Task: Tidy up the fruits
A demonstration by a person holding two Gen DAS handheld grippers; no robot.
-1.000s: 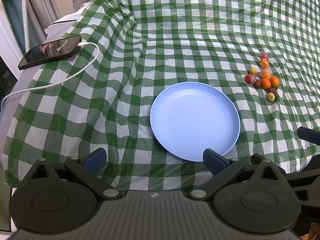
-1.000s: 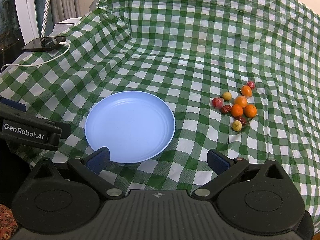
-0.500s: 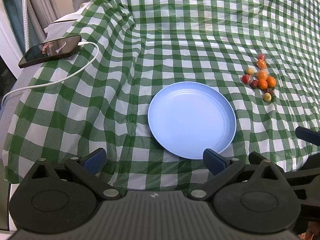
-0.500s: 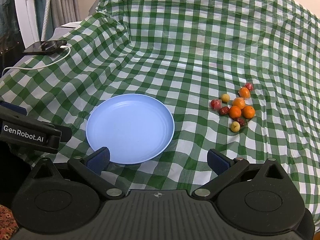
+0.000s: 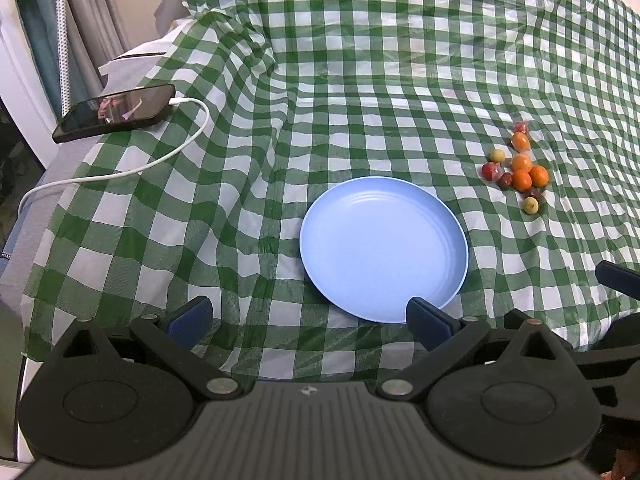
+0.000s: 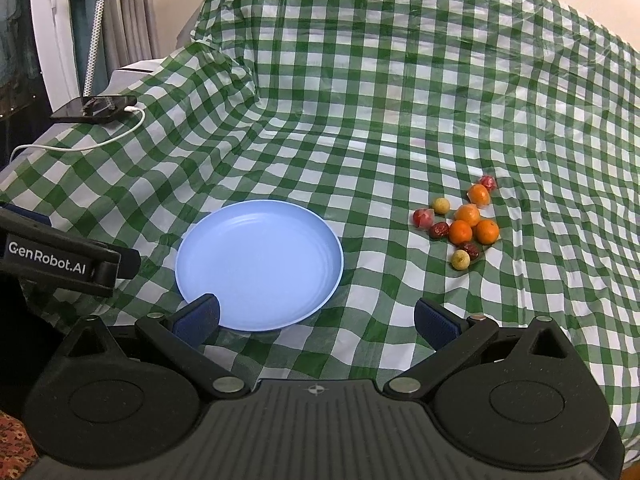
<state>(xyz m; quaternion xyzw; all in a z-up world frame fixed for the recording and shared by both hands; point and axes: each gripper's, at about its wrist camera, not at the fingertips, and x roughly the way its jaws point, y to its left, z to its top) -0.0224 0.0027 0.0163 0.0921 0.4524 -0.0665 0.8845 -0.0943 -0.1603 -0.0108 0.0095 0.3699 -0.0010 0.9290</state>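
Note:
An empty light blue plate (image 5: 384,248) lies on the green checked cloth; it also shows in the right wrist view (image 6: 260,264). A cluster of small fruits (image 5: 520,170) lies to the plate's right: orange, red, dark red and yellow ones, also in the right wrist view (image 6: 464,224). My left gripper (image 5: 310,316) is open and empty, near the plate's front edge. My right gripper (image 6: 316,318) is open and empty, in front of the plate's right side, well short of the fruits.
A black phone (image 5: 116,112) with a white charging cable (image 5: 160,160) lies at the cloth's far left edge. The cloth (image 6: 400,80) is wrinkled and rises toward the back. The left gripper's body (image 6: 56,260) shows at the left of the right wrist view.
Both grippers have drawn back slightly, so plate and fruits look a little farther and more to the left. Both stay open and empty.

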